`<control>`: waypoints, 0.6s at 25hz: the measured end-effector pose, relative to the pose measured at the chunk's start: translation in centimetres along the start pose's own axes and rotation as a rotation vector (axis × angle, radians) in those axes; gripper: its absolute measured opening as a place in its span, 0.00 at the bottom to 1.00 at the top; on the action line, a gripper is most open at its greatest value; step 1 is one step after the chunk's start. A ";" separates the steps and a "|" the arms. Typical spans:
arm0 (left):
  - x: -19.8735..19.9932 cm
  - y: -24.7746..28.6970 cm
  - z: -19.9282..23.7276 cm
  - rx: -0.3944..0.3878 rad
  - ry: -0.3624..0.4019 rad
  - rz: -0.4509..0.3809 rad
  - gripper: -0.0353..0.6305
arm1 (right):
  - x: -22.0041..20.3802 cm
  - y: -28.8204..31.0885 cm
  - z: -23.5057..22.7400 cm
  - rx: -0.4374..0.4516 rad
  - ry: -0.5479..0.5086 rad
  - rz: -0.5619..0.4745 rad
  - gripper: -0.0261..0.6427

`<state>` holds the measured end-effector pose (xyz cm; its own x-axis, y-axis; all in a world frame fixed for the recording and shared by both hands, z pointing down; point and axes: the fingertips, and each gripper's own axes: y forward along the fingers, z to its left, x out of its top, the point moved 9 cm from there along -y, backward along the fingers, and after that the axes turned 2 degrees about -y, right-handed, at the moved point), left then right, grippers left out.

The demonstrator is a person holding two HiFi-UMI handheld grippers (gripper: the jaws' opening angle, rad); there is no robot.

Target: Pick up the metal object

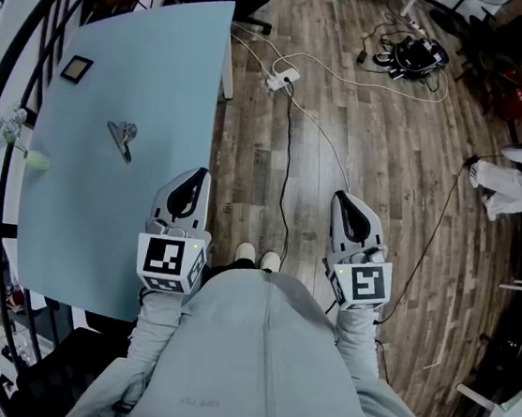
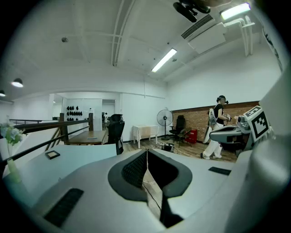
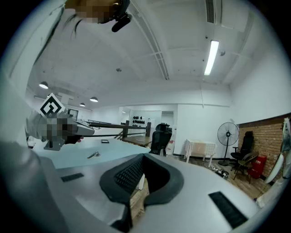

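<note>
- The metal object, a small clip-like piece, is seen lying flat on the light blue worktop, near its middle. Bare surface is left on every side of it.
- The left gripper is held above the right edge of the worktop. From it, the metal object is found at about 10 o'clock, well apart.
- Its fingers are brought together at the tips, and nothing is held between them.
- The right gripper is held over the wooden floor, at 3 o'clock from the left one and clear of the worktop.
- Its fingers are also closed on each other, with nothing between them.
- A small black square frame is placed at about 11 o'clock from the metal object, towards the far left corner. A small green round thing is seen at 8 o'clock, close to the left edge. Both are apart from the metal object.
- The left edge of the worktop is bordered by a black railing.
- On the floor between the two grippers, a black cable is laid towards a white power strip at 12 o'clock.
</note>
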<state>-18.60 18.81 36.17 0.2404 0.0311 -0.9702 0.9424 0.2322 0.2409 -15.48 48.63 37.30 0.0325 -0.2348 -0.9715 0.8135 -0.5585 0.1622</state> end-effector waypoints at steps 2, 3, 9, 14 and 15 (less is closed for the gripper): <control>-0.1 0.0 0.1 0.004 -0.003 0.000 0.10 | -0.1 0.1 0.0 0.000 -0.011 -0.002 0.07; -0.2 0.0 0.1 0.005 -0.001 0.001 0.10 | -0.1 0.2 0.0 0.001 -0.016 -0.003 0.07; 0.1 0.3 0.8 0.011 0.011 -0.003 0.10 | 0.2 0.8 0.0 0.013 -0.055 0.008 0.08; 0.0 1.3 2.0 0.040 0.002 -0.008 0.10 | -0.1 2.4 -0.4 0.033 -0.056 -0.017 0.08; -0.2 1.6 2.2 0.045 -0.002 -0.006 0.10 | -0.3 2.8 -0.6 0.037 -0.054 -0.018 0.08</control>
<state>-16.63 17.07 36.79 0.2349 0.0283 -0.9716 0.9533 0.1885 0.2360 -12.84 47.61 37.90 -0.0139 -0.2668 -0.9636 0.7914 -0.5920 0.1525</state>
